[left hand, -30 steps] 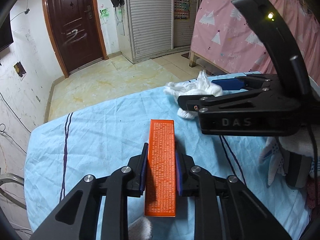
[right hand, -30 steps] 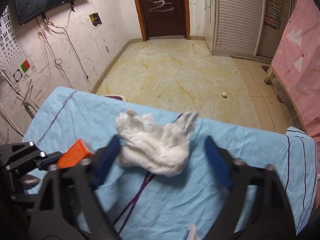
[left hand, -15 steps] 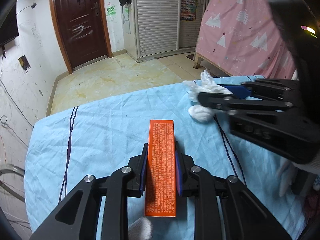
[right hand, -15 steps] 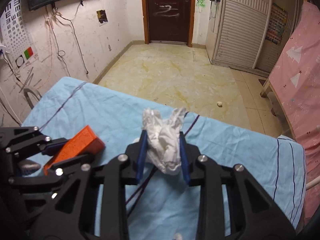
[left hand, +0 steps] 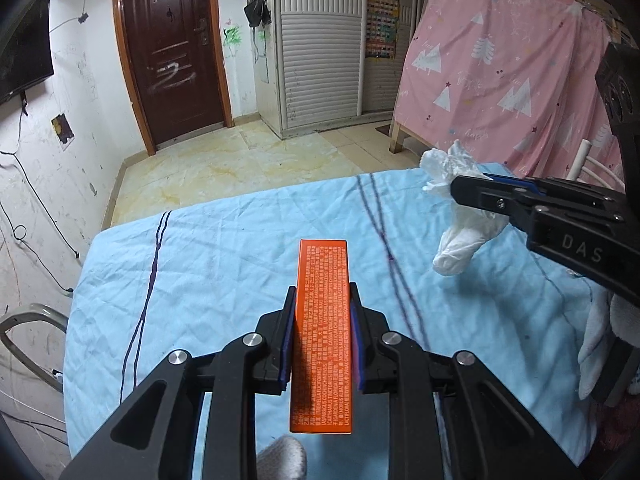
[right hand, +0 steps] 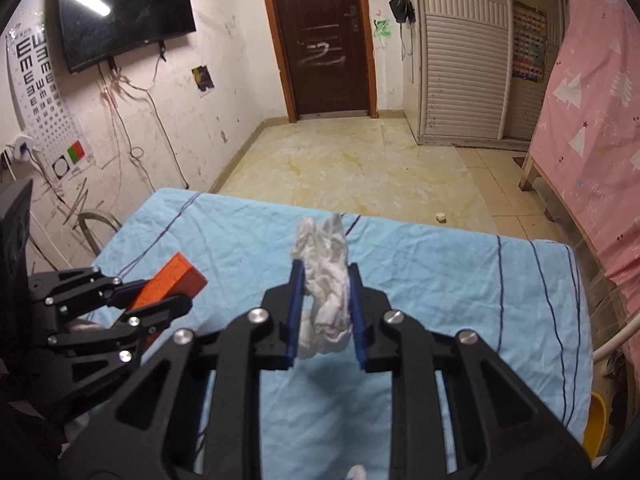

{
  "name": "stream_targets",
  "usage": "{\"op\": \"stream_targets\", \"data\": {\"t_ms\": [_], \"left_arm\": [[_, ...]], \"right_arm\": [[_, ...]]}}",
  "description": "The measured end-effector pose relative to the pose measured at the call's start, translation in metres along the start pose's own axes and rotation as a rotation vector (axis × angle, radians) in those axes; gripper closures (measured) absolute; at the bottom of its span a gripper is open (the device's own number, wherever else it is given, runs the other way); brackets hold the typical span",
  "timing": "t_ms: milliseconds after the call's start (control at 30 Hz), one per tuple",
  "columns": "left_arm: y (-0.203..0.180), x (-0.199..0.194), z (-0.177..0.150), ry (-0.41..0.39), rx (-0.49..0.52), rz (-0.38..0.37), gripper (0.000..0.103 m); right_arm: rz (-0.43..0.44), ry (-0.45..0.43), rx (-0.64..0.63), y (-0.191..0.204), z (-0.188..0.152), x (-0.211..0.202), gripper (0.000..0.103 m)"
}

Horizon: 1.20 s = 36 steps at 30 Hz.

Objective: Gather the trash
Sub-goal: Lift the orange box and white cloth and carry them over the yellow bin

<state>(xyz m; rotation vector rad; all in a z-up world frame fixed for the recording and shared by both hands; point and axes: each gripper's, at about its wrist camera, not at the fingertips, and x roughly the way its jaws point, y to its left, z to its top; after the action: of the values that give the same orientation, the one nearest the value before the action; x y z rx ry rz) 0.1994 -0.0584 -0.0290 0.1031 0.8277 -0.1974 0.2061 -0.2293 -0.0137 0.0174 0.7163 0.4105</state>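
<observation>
Both hands are loaded! My left gripper (left hand: 322,340) is clamped on a long orange cardboard box (left hand: 323,336) printed with fine white text, blue pads pressing its two long sides, the box running straight up the centre of the left view and carried above the light blue bedsheet (left hand: 224,248). Over at the right edge of that view, my right gripper (right hand: 325,312) is closed on a crumpled white tissue wad (right hand: 325,280), and the tissue hangs clear of the sheet, a lump drooping below the fingers.

In the right view the wad sits dead centre between the blue pads, squashed and poking up past the tips; the orange box shows at centre left, pinched in the other gripper.

So where do we stand? Two pieces of trash picked up and off the sheet, and I judge the pick-up half done for these two. What's left is the drop-off: I can't make out a bin for certain. A small pale scrap (right hand: 441,217) lies on the yellowish floor tiles beyond the bed, right of centre in the right view; whether it's trash too, I can't tell.
</observation>
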Motion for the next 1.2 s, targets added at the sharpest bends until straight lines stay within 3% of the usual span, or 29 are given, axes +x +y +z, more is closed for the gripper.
{"op": "stream_targets", "data": {"t_ms": [333,733,967,1200], "left_arm": [[-0.052,-0.024,0.001,-0.038,0.057,-0.016,0.09],[-0.143,-0.031,0.005,-0.049,0.165,-0.067,0.09],[-0.201,-0.032,0.006,-0.054,0.221,-0.135,0.09],[-0.256,-0.039,0.004,-0.101,0.248,-0.288,0.09]], "right_arm": [[-0.016,-0.079,0.07,-0.036,-0.02,-0.05,0.083],[-0.066,-0.167,0.193,-0.107,-0.053,-0.11,0.083],[-0.115,-0.211,0.28,-0.153,-0.084,-0.143,0.083],[-0.176,-0.248,0.351,-0.191,-0.114,-0.169,0.083]]}}
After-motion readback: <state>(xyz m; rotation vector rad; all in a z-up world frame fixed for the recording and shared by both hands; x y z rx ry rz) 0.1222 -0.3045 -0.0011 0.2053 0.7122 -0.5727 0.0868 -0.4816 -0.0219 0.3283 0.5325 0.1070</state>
